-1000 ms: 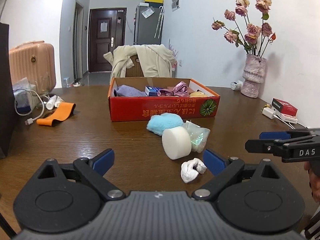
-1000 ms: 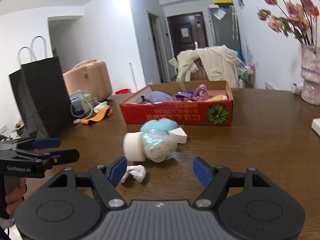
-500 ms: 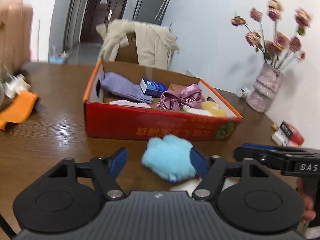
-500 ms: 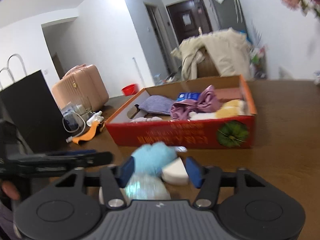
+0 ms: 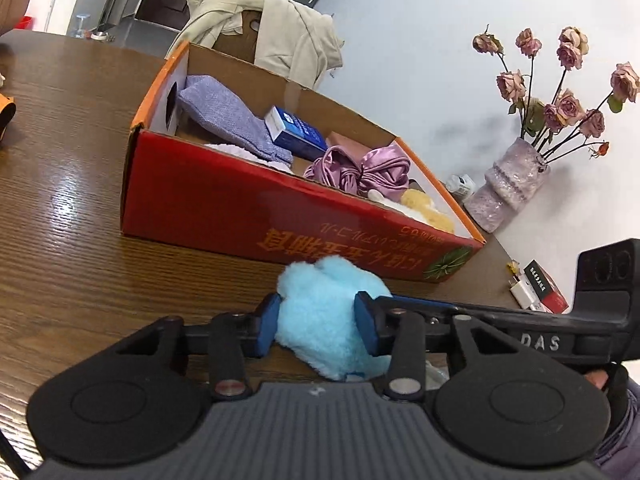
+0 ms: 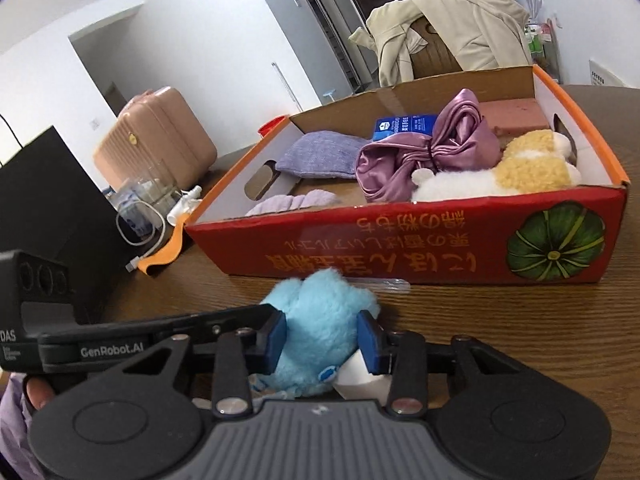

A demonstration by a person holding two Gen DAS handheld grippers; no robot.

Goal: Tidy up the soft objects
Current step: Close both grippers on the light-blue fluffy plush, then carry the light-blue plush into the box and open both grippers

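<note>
A fluffy light-blue plush lies on the wooden table just in front of the red cardboard box. My left gripper has its blue pads on both sides of the plush and is shut on it. My right gripper is closed around the same plush from the other side, with a white sponge wedge beside its right pad. The red box holds a lilac pouch, a purple satin bundle, a blue packet and a cream-and-yellow plush.
A vase of dried roses and a red-and-white small box stand at the right. A pink suitcase, a black bag, cables and an orange strap sit at the left. A chair with a beige jacket is behind the box.
Both grippers have moved forward to the blue plush near the box and narrowed their jaws around it. The white roll, glittery bag and crumpled white cloth have dropped out of view.
</note>
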